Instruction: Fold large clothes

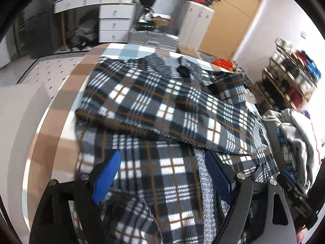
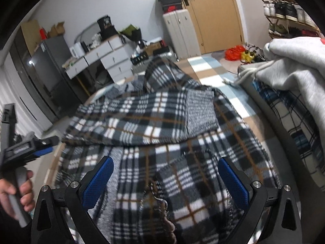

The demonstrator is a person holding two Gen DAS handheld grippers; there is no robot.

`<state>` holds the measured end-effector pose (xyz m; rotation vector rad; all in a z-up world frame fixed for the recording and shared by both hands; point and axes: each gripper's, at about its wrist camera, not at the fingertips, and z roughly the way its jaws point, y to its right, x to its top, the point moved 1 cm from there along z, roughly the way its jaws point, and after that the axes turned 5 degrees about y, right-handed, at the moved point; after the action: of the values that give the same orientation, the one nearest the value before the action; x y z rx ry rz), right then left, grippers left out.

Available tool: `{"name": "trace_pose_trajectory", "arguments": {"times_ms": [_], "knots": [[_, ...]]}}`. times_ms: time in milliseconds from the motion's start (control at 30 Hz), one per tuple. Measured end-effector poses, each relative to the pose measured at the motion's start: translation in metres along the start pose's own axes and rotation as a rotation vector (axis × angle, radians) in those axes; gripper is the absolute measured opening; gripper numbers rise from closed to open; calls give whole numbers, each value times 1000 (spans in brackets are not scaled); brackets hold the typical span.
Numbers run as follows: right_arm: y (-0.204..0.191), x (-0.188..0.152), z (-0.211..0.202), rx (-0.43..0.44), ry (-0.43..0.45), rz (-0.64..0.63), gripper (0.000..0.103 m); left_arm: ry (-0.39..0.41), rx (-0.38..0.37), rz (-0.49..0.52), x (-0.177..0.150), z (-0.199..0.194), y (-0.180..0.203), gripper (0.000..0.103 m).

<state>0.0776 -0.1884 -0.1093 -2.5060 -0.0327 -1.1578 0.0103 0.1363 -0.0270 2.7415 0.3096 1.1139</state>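
A grey, white and brown plaid fleece garment (image 1: 162, 105) lies on the table (image 1: 67, 81), partly folded, with one layer lapped over the lower part. It also fills the right wrist view (image 2: 154, 118), showing a grey knit lining patch (image 2: 200, 109). My left gripper (image 1: 162, 162) is open just above the near part of the garment, blue pads wide apart, holding nothing. My right gripper (image 2: 165, 166) is open over the near plaid edge, empty. The left gripper also shows at the left edge of the right wrist view (image 2: 43, 146), held by a hand.
A pile of other clothes, with a grey hoodie (image 2: 294, 69) on top, sits at the right of the table. The checked tablecloth (image 2: 211, 77) shows beyond the garment. Drawers (image 1: 113, 14), a suitcase (image 1: 154, 38), a shoe rack (image 1: 290, 77) and a door (image 2: 215, 20) stand behind.
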Motion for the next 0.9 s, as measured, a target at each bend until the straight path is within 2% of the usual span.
{"name": "trace_pose_trajectory", "arguments": {"times_ms": [133, 200, 233, 300, 367, 467, 600, 833, 900], "knots": [[-8, -7, 8, -25, -36, -29, 103, -2, 19, -7, -12, 11, -15, 82], [-12, -10, 12, -23, -45, -38, 103, -49, 35, -15, -14, 14, -21, 82], [-14, -12, 13, -25, -50, -47, 103, -68, 33, -24, -14, 14, -22, 82], [-20, -13, 16, -51, -42, -73, 103, -54, -3, -4, -12, 8, -22, 82], [-34, -14, 12, -118, 3, -134, 103, -11, 34, 40, -9, -2, -21, 82], [-69, -10, -9, -214, 131, -243, 103, 29, 40, 84, -7, -11, -18, 82], [-102, -7, -28, -266, 236, -303, 103, 60, 35, 113, -7, -19, -14, 82], [-118, -3, -26, -288, 208, -337, 103, 79, 38, 128, -4, -22, -1, 82], [-115, -3, -24, -289, 192, -345, 103, 102, 67, 155, 10, -18, 6, 82]]}}
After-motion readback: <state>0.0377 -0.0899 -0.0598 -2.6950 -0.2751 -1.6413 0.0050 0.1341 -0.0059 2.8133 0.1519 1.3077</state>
